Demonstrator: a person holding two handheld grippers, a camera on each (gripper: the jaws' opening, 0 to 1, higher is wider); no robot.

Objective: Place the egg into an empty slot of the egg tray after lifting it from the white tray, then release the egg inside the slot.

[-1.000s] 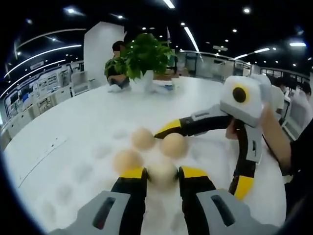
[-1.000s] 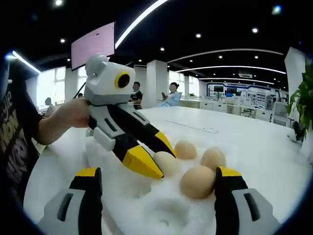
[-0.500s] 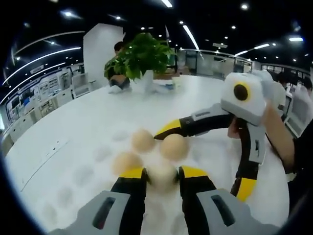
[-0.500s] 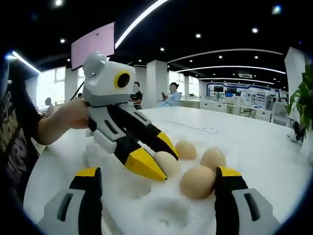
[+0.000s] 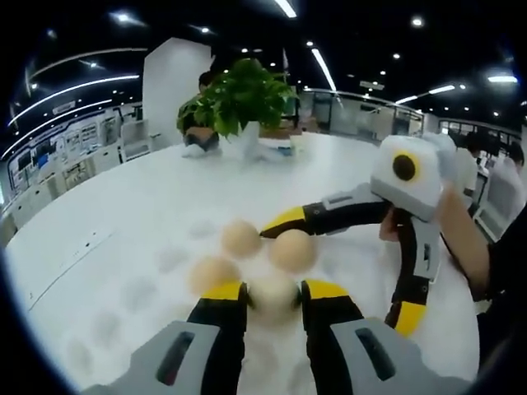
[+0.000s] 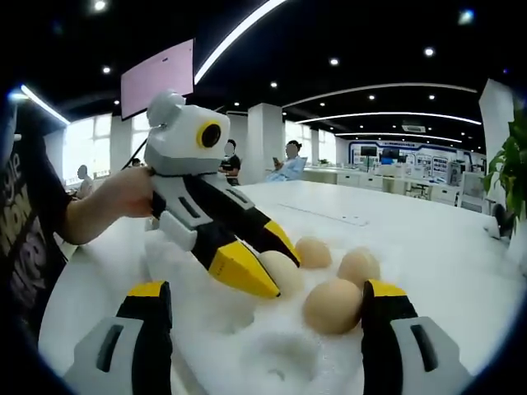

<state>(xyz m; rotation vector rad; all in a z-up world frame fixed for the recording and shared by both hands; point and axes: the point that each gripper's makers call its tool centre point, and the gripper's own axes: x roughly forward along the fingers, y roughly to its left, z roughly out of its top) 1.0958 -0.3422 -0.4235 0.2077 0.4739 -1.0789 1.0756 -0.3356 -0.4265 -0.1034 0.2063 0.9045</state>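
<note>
Pale egg (image 5: 273, 294) sits clamped between the left gripper (image 5: 273, 295) jaws at lower centre over the egg tray (image 5: 123, 296); part them gently. Right gripper (image 6: 263, 309) gapes wide.

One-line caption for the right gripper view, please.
Left gripper clamps an egg over the white egg tray, three eggs beside it; right gripper open.

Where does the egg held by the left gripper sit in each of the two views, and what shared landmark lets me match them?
Left gripper view: the held egg sits low and centre, between that gripper's yellow-tipped jaws.
Right gripper view: the same egg is at centre, gripped by the left gripper coming in from the left.
Shared landmark: the three other eggs seated in the white egg tray.
</note>
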